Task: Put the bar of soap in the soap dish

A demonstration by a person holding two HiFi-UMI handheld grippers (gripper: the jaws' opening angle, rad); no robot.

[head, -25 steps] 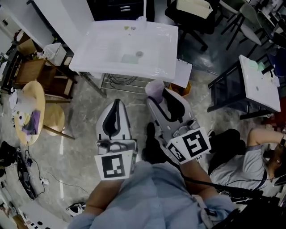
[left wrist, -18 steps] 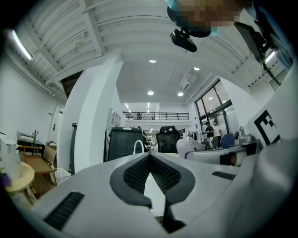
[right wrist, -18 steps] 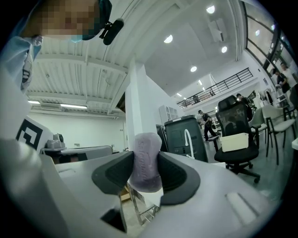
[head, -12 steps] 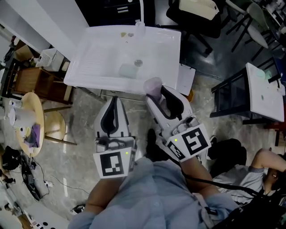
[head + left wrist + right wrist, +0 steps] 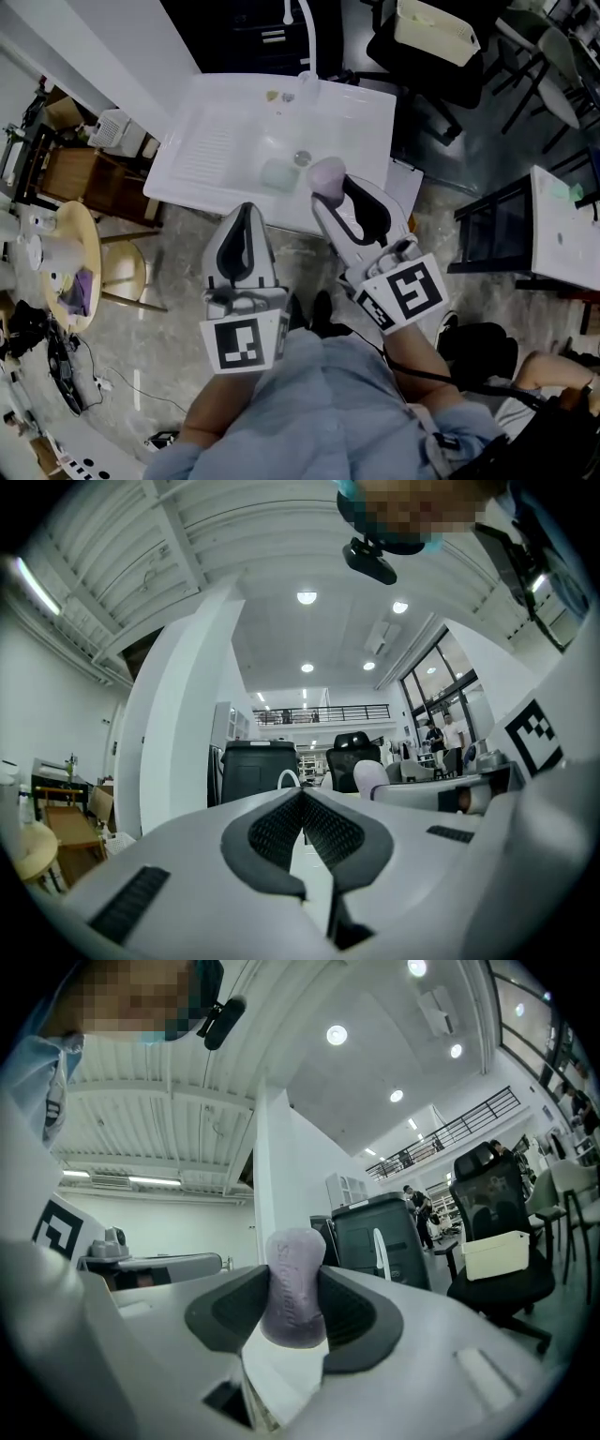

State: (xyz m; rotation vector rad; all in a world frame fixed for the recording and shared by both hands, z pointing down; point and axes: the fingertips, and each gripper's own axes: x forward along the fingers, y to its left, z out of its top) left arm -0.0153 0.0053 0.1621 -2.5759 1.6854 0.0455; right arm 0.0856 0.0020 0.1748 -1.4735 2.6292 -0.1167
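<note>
A lilac bar of soap (image 5: 326,175) (image 5: 293,1288) stands upright between the pads of my right gripper (image 5: 332,191) (image 5: 293,1283), which is shut on it. In the head view the bar hangs over the front edge of the white sink unit (image 5: 190,159). A pale green soap dish (image 5: 278,174) lies in the basin just left of the bar, near the drain (image 5: 302,157). My left gripper (image 5: 246,209) (image 5: 302,795) hangs in front of the sink's front edge, its pads shut together on nothing. The soap (image 5: 370,778) also shows at the right of the left gripper view.
A white faucet (image 5: 302,13) rises at the back of the sink. A round wooden table (image 5: 70,251) and a stool (image 5: 127,272) stand at the left. Right of the sink are a black office chair (image 5: 427,42) and a black-framed table (image 5: 558,230).
Both grippers have moved forward to the sink. The soap, which hung over the floor before, is now over the sink's front edge beside the green dish.
</note>
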